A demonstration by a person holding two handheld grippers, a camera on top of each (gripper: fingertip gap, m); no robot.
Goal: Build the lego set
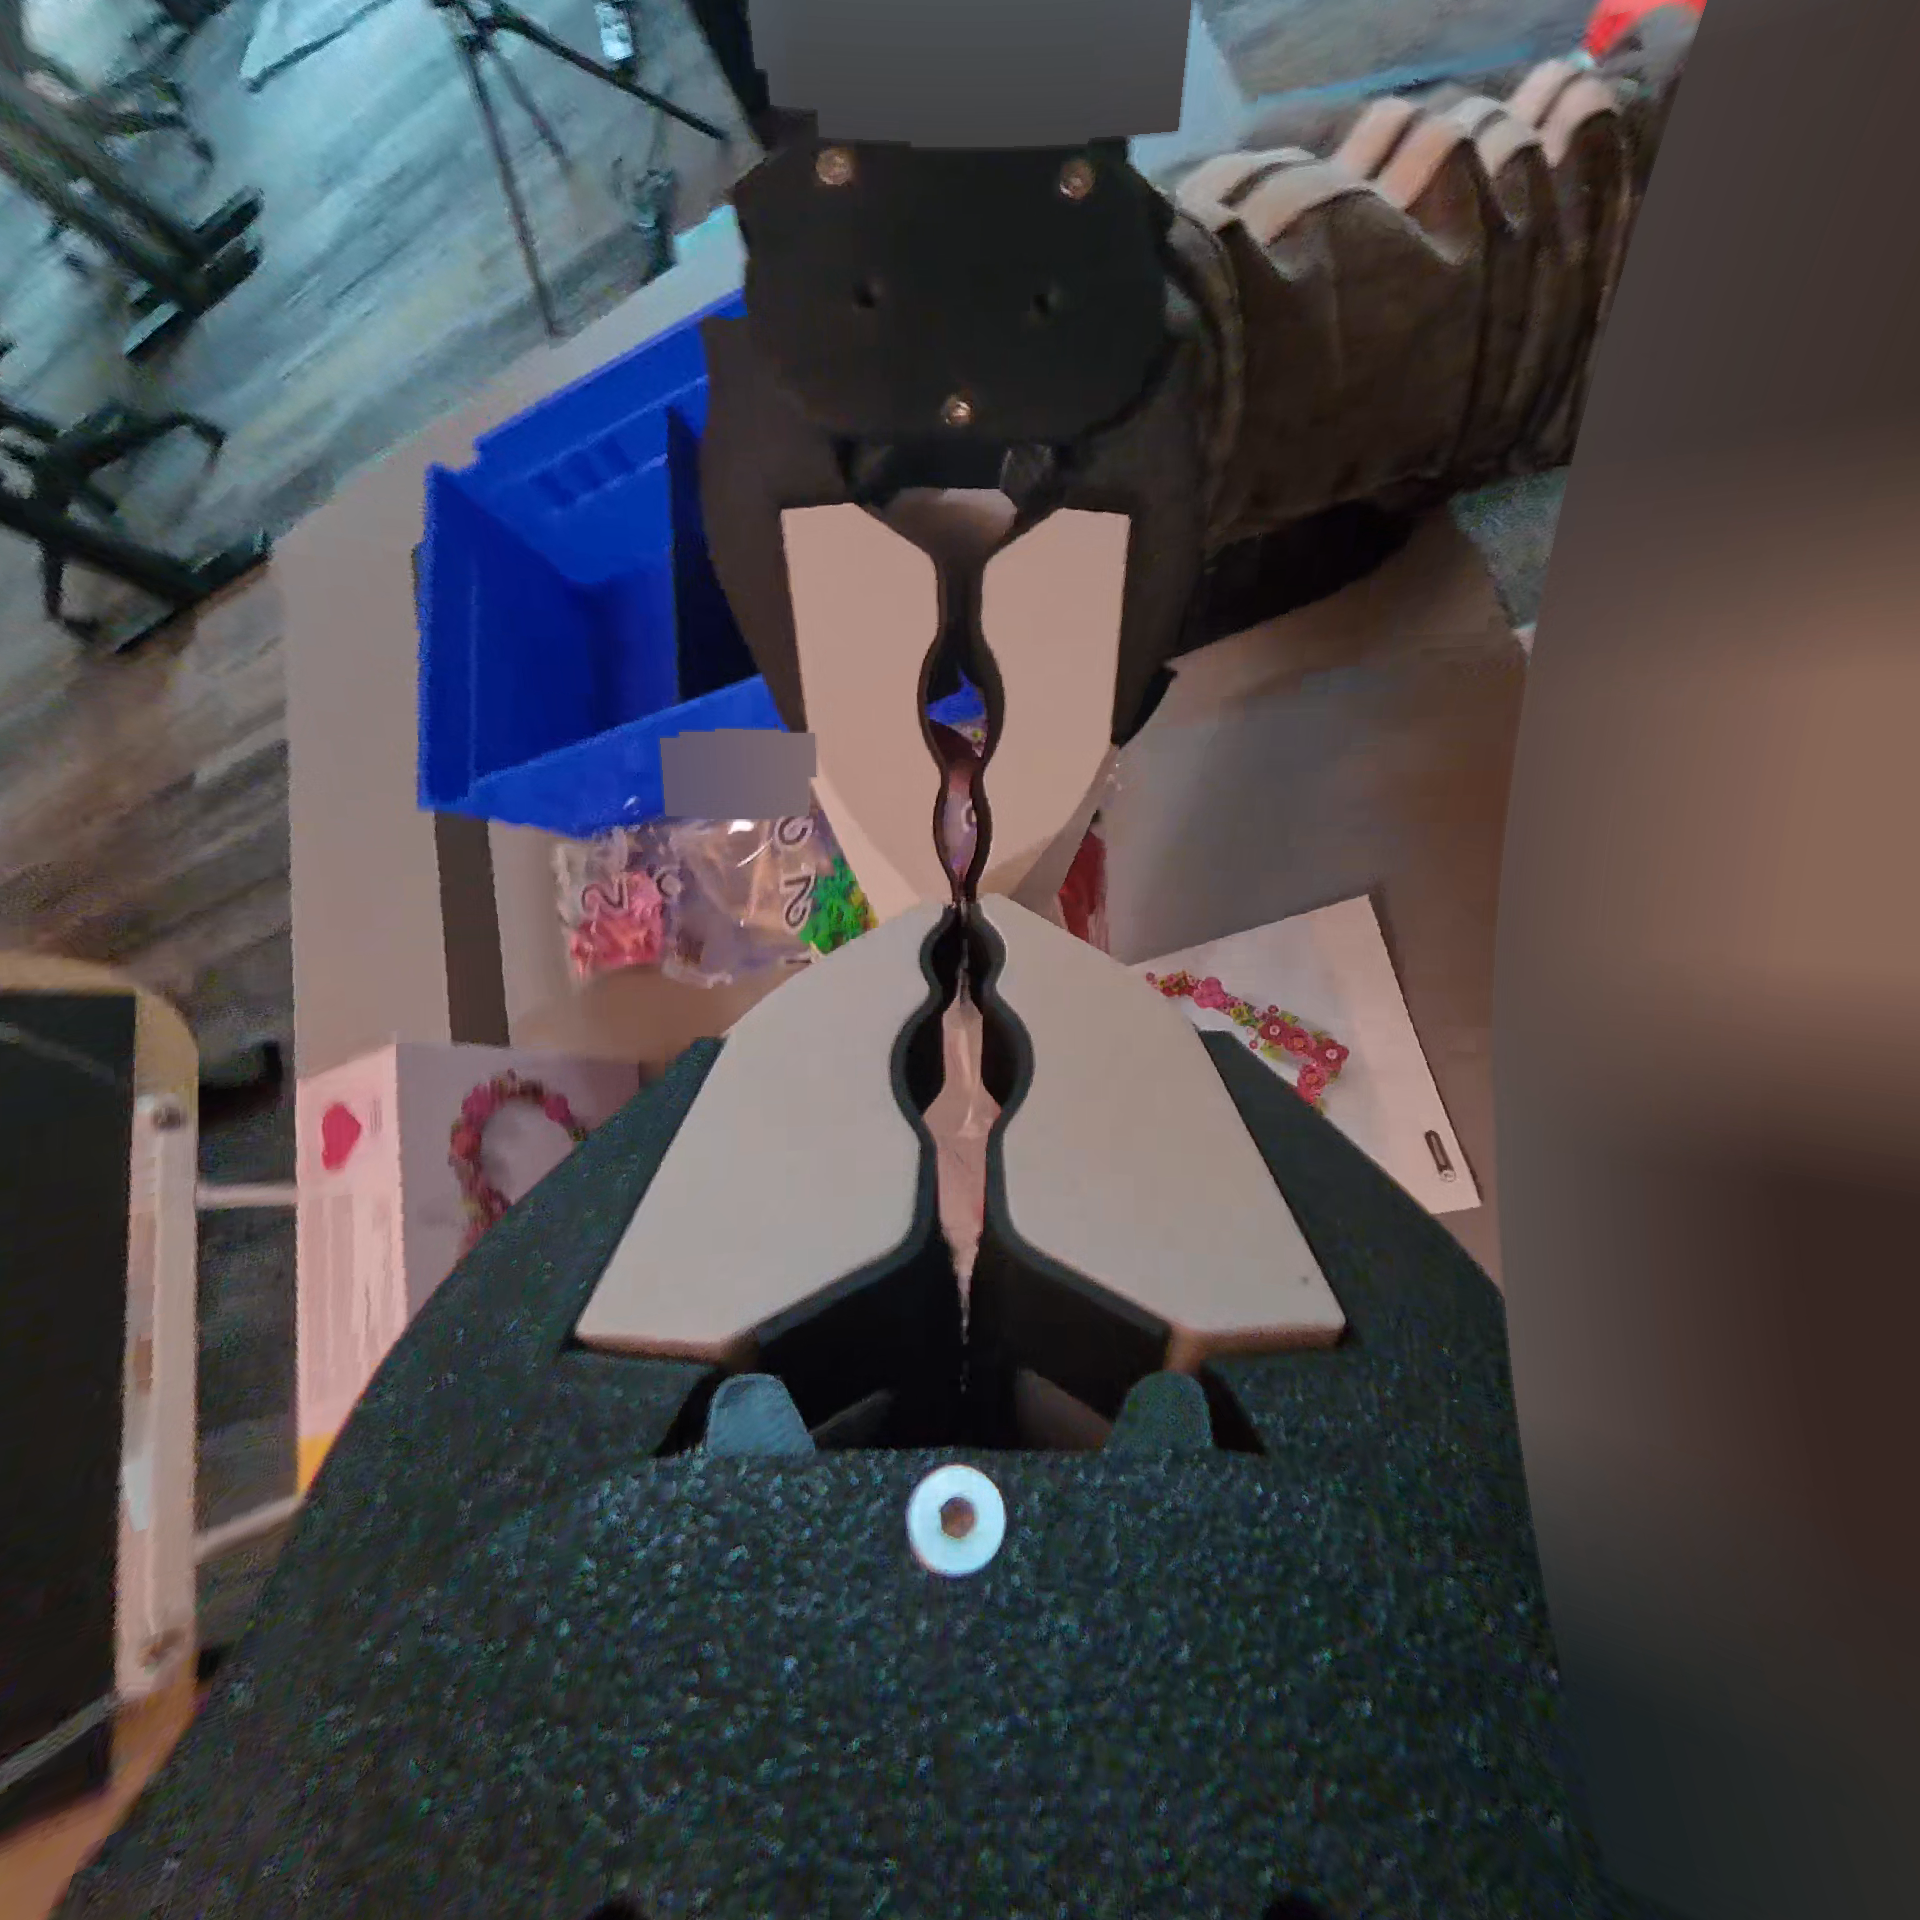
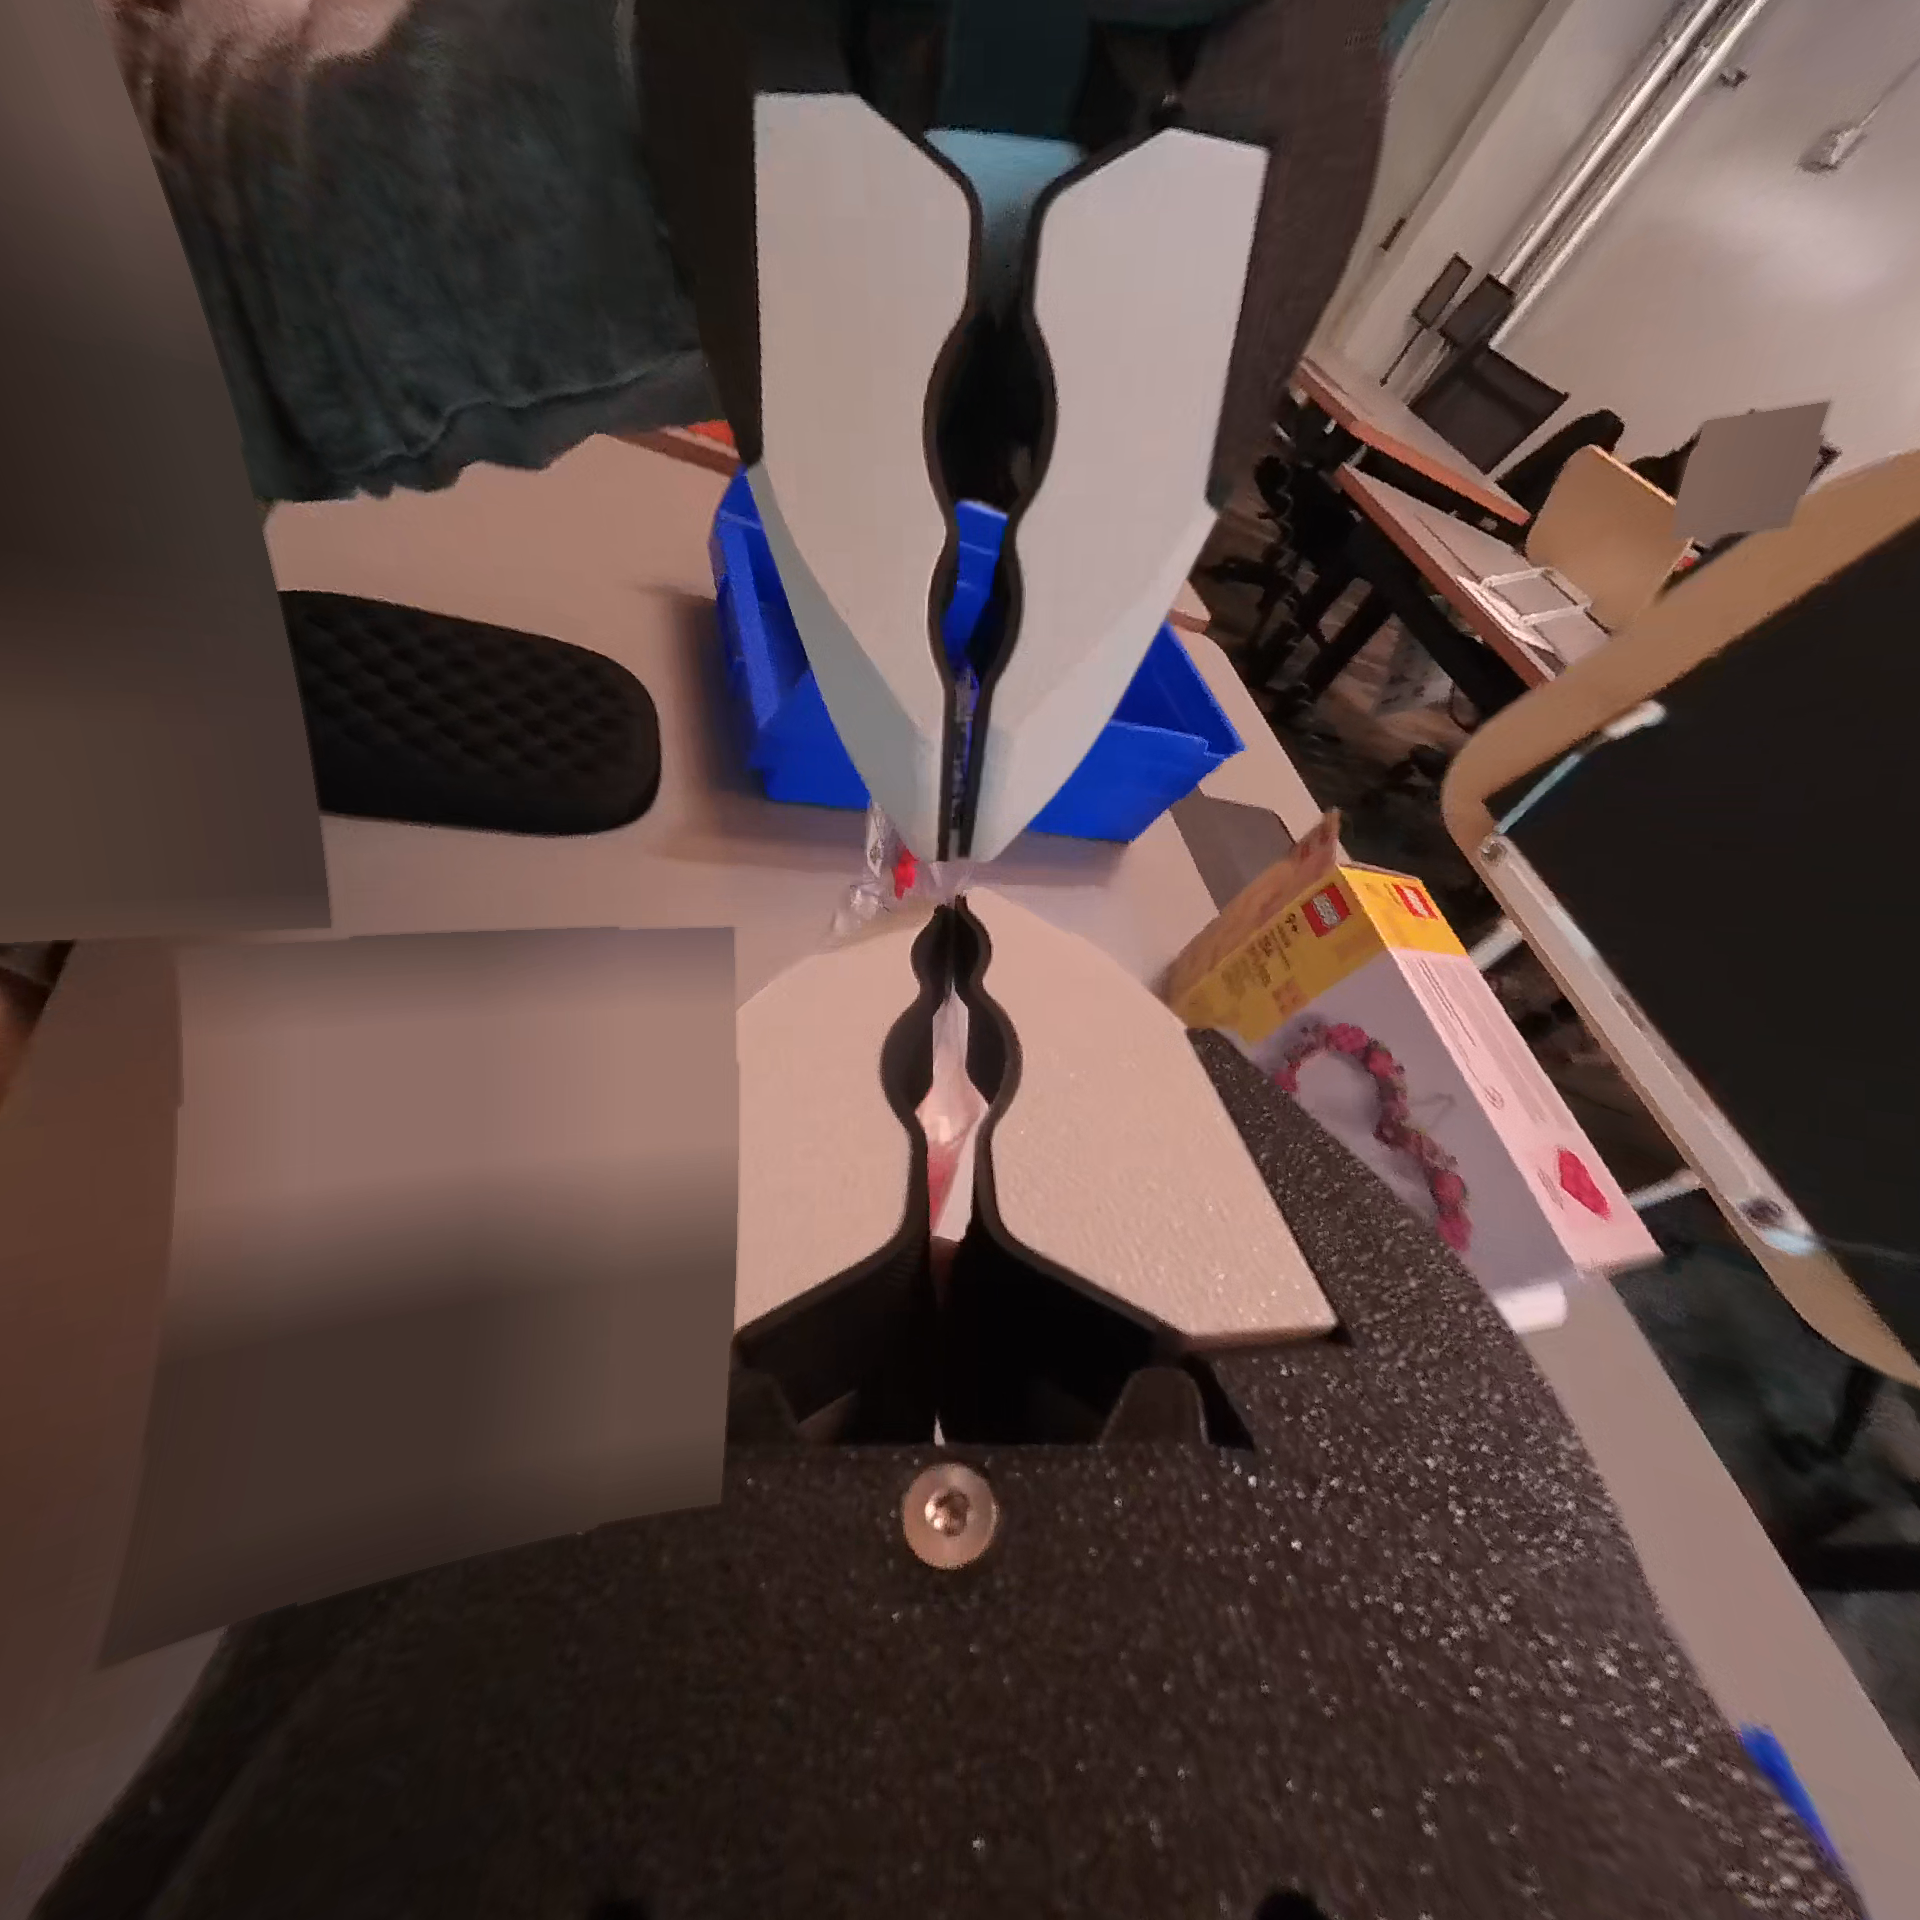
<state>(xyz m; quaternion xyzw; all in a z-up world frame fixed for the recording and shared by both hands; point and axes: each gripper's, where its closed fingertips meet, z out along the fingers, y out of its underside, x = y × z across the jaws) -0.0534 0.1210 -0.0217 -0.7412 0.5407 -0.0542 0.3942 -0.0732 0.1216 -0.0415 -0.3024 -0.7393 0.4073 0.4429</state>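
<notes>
My two grippers meet tip to tip above the table. My left gripper (image 1: 961,914) is shut on a small clear plastic bag (image 1: 958,1101), whose film shows between its pads. My right gripper (image 2: 956,914) is shut on the same bag (image 2: 883,883), which holds a red piece and bunches out at the fingertips. In the left wrist view the right gripper (image 1: 961,883) comes in from above. In the right wrist view the left gripper (image 2: 956,847) does the same. The rest of the bag is hidden by the fingers.
More clear bags of pink and green pieces (image 1: 675,904) lie on the table before a blue bin (image 1: 582,623), which also shows in the right wrist view (image 2: 1143,748). The set's box (image 2: 1434,1060) lies near the table edge. A booklet (image 1: 1320,1039) and a black wrist rest (image 2: 468,707) lie nearby. The grippers are tip to tip, or close to it.
</notes>
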